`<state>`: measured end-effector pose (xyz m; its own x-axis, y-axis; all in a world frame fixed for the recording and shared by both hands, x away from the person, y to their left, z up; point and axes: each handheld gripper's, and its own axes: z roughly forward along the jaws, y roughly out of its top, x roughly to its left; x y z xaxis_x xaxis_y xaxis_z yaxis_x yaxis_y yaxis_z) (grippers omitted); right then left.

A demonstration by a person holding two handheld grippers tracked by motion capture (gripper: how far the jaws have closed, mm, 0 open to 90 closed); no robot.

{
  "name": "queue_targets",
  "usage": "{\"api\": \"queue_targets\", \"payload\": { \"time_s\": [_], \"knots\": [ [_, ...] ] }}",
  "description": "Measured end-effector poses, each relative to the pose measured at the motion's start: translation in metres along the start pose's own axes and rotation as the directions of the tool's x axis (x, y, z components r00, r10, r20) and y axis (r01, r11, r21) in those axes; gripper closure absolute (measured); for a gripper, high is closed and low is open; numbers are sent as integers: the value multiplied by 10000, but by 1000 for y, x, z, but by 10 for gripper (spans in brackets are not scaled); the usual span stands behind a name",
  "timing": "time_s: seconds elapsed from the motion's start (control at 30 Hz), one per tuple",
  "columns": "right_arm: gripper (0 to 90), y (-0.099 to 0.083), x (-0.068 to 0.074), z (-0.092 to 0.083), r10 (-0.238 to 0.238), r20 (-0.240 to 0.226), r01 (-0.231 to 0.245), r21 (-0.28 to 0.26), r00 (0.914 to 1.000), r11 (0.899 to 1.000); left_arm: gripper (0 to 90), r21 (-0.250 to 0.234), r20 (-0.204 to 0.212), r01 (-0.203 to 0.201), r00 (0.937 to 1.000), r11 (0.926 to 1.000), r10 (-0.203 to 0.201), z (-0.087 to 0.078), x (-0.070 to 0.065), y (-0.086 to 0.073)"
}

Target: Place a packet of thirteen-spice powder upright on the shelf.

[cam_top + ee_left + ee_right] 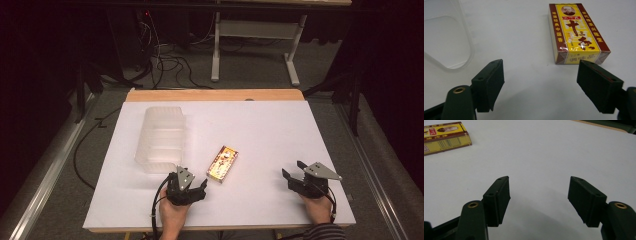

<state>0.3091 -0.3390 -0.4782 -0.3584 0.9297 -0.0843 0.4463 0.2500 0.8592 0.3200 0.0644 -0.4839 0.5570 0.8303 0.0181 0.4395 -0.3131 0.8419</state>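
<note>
The yellow-and-red box (222, 164) is seen lying flat on the white table (260, 130), near its front middle, just right of the clear plastic tub (162, 139) and apart from it. The left gripper (196, 189) is held just short of the box's near end, its jaws spread wide with nothing between them, the box (577, 32) being seen ahead and slightly to the right between the pads. The right gripper (295, 176) is held well apart to the right near the front edge, its jaws likewise spread and empty over bare table, with the box (445, 137) seen far off at the upper left.
</note>
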Motion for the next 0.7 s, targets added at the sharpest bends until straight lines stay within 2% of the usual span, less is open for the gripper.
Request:
{"api": "queue_targets", "payload": {
  "time_s": [0.4, 0.63, 0.7],
  "knots": [
    [342, 1, 0, 2, 51, -50, -50, 189, 10000, 9998, 234, 27, 34, 65, 10000, 10000, -65, 0, 1, 0],
    [342, 1, 0, 3, -12, -46, 13, 277, 10000, 9996, 206, -40, -37, 249, 9997, 9997, -250, 0, 3, 1],
    [342, 1, 0, 3, 12, -31, -11, 340, 10000, 9994, 203, -31, 76, 363, 9993, 9993, -362, 0, 3, 2]
  ]
}}
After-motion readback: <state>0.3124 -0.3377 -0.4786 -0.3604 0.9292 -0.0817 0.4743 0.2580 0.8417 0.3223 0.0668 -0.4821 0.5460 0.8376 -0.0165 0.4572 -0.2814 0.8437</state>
